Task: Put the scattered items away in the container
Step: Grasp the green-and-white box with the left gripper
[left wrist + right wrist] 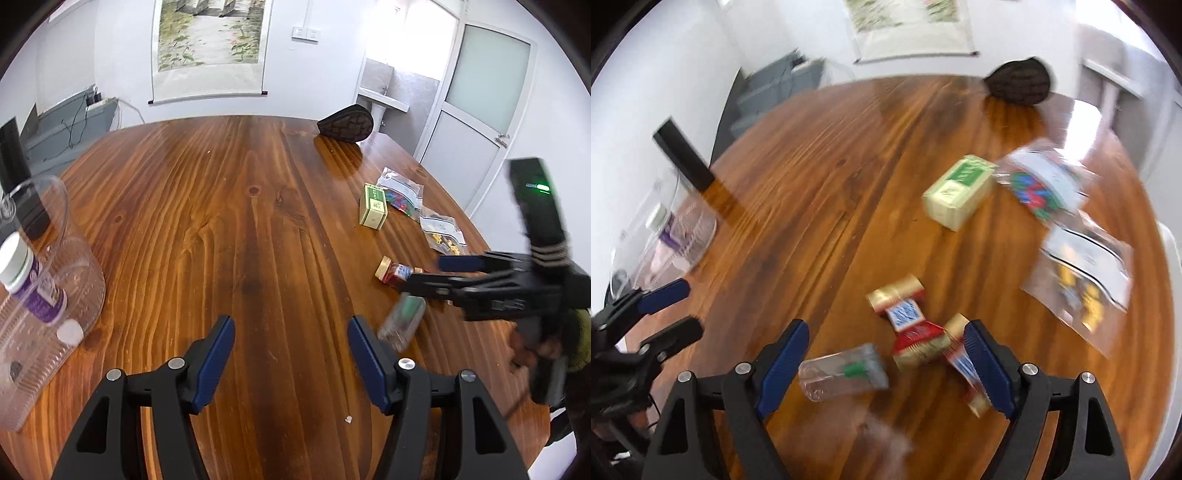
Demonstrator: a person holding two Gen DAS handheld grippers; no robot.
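A clear plastic container [79, 291] lies at the table's left and holds a white-capped purple bottle [31, 282]. My left gripper [291, 332] is open over bare wood with nothing in it. My right gripper [886, 326] is open low over a small clear box with a green insert [844, 376] and red-and-gold packets [908, 332]; the box lies between its fingers, untouched. In the left wrist view the right gripper [424, 274] hovers by the clear box [402, 321]. A green box [958, 192] and two zip bags [1038, 184] [1078, 284] lie beyond.
A dark patterned pouch [347, 127] sits at the far edge of the wooden table [240, 192]. A black bar [683, 158] stands by the container [661, 236]. My left gripper [690, 308] shows at the left of the right wrist view. The right wrist view is motion-blurred.
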